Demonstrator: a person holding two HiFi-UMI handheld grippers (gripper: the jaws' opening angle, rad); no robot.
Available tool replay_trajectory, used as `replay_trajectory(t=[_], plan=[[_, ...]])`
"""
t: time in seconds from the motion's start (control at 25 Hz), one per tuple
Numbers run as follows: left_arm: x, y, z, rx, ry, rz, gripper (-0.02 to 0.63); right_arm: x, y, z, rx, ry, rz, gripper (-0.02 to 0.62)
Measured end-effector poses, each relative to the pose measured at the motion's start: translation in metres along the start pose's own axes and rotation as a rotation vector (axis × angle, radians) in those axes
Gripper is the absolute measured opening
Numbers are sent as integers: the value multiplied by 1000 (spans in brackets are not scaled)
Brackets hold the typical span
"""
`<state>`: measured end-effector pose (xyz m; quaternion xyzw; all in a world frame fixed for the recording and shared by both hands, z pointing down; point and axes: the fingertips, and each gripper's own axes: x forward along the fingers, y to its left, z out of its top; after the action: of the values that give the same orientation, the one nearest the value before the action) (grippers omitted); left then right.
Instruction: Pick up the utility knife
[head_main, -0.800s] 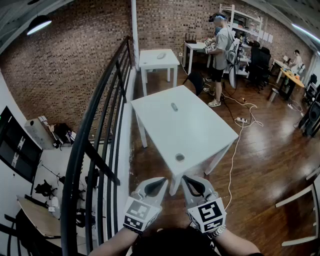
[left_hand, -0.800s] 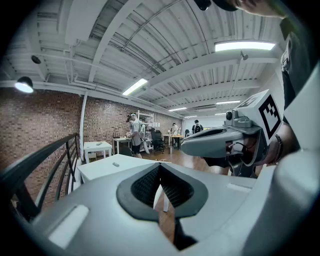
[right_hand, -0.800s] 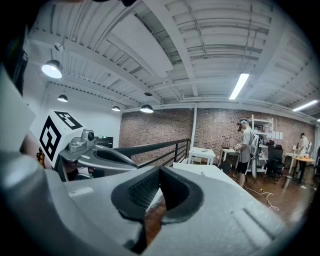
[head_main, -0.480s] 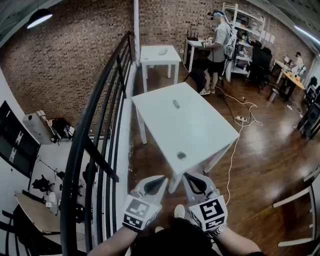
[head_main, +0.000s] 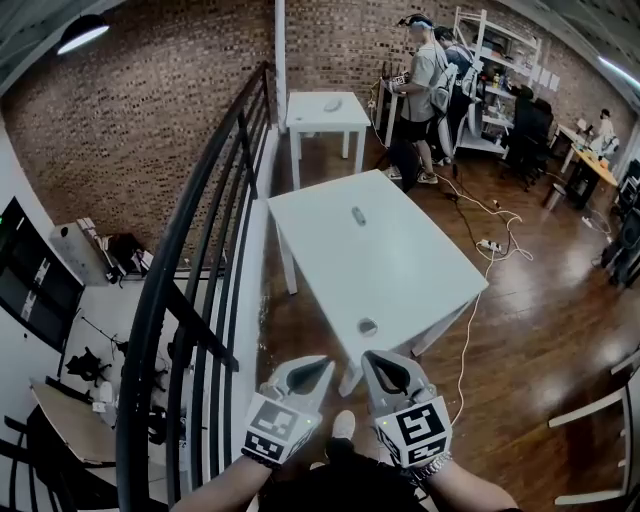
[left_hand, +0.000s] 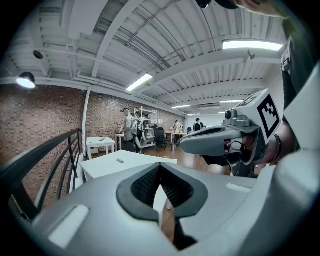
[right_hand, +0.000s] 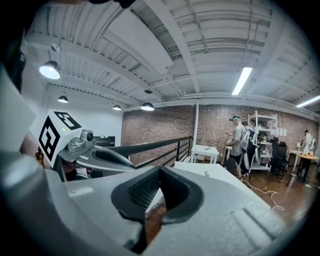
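A white table (head_main: 400, 270) stands ahead of me on the wooden floor. On its far half lies a small grey elongated thing (head_main: 358, 215), which may be the utility knife; it is too small to tell. It also shows as a speck on the table top (left_hand: 120, 161) in the left gripper view. A dark round thing (head_main: 367, 326) sits near the table's near corner. My left gripper (head_main: 327, 363) and right gripper (head_main: 367, 357) are held side by side in the air short of the table. Both are shut and empty, with their pads (left_hand: 160, 172) (right_hand: 160, 175) together.
A black stair railing (head_main: 190, 290) runs along my left with a drop beyond it. A second white table (head_main: 325, 112) stands at the back. People (head_main: 420, 70) stand by desks and shelves at the back right. Cables (head_main: 480, 245) lie on the floor right of the table. My shoe (head_main: 342, 425) shows below.
I have stepped a little towards the table, and the view has shifted. Both grippers keep the same shut pose. The person at the back has moved left.
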<state>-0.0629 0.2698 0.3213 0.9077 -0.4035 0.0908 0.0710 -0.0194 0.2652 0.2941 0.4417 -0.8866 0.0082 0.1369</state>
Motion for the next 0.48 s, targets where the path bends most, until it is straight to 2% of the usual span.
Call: replay_trajectory(t=[0.48], plan=[[77, 53, 6, 5, 56, -2, 17, 71, -66, -7, 53, 3, 3, -8]])
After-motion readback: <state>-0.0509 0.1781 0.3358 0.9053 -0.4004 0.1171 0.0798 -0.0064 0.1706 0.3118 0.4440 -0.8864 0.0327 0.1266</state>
